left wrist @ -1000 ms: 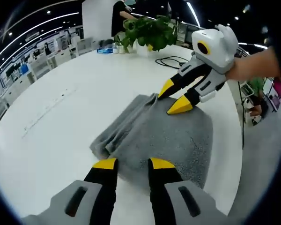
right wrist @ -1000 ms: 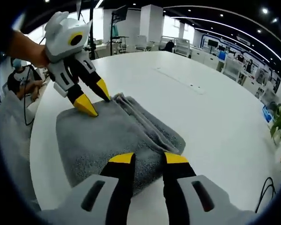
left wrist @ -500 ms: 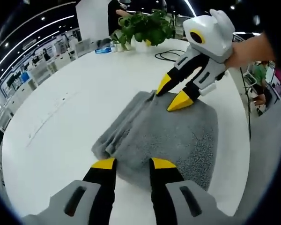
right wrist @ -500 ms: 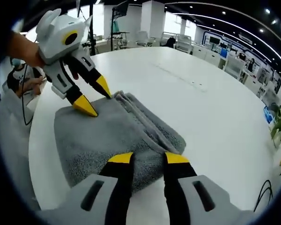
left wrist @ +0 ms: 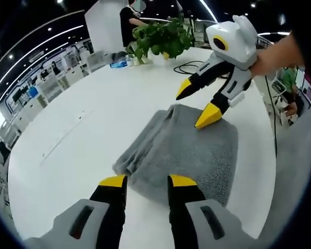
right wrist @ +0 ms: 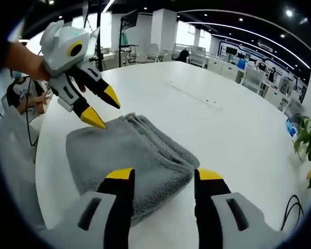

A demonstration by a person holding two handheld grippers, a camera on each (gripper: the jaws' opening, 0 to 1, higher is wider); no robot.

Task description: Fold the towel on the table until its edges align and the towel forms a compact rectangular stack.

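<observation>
Both claws have lifted off the folded towel, jaws now spread apart and empty.

On the white table (left wrist: 83, 119), the grey towel (left wrist: 181, 150) lies as a thick rectangle. The left claw (left wrist: 147, 181) hovers at one end, the right claw (right wrist: 158, 174) at the other. Folding looks nearly finished; next comes checking the layered edge and squaring any stray corner.
</observation>
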